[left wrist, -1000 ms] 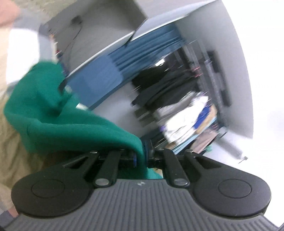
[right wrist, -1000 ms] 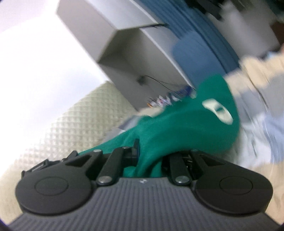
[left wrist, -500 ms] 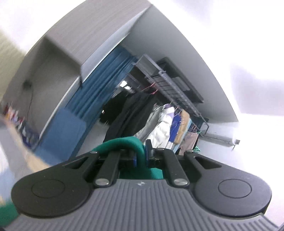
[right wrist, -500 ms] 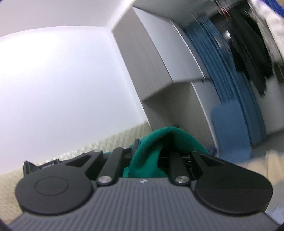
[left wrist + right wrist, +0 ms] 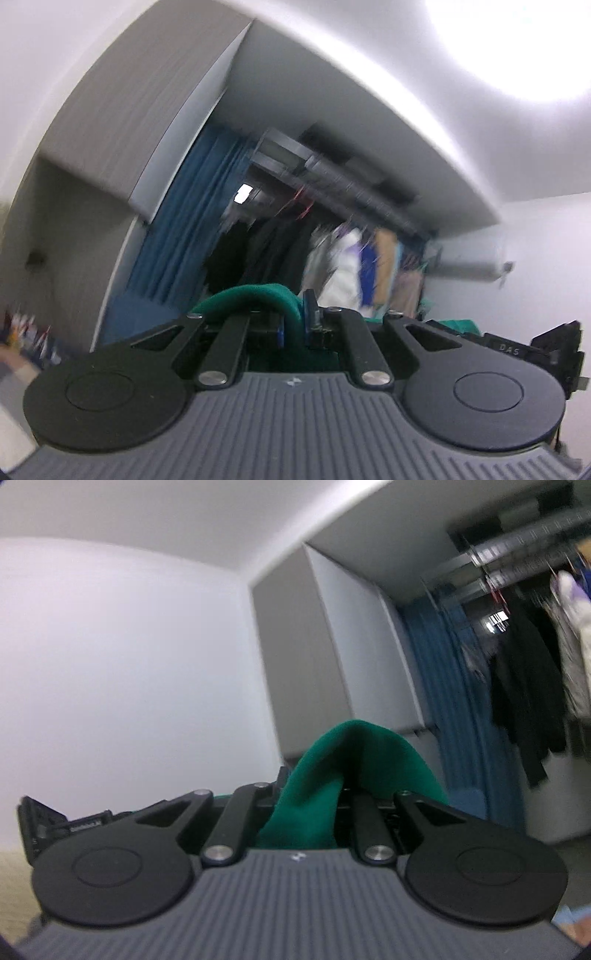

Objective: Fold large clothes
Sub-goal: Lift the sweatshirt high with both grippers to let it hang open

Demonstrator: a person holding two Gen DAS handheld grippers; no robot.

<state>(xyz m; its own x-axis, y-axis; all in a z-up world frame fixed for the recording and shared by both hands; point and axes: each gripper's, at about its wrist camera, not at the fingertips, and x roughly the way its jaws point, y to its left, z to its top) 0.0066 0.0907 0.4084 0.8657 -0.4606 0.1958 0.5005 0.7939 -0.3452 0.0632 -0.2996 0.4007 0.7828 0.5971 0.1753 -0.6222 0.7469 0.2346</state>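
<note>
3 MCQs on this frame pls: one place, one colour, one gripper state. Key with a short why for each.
1. Place: in the right wrist view, where does the blue curtain hang?
A. Left of the grey wardrobe
B. Between the grey wardrobe and the dark hanging coats
C. Right of the dark hanging coats

2. Colour: what colour is the garment in the grippers?
A. Green
B. Red
C. Yellow

3. State: how does the left gripper stand?
A. Wide open, empty
B. Shut on a hanger
C. Shut on the garment

Key:
1 B, the curtain's folds sit right of the wardrobe's edge and left of the coats.
2 A, green cloth bulges above the right gripper and loops over the left one.
3 C, the fingers sit close together with the green fabric pinched between them.
</note>
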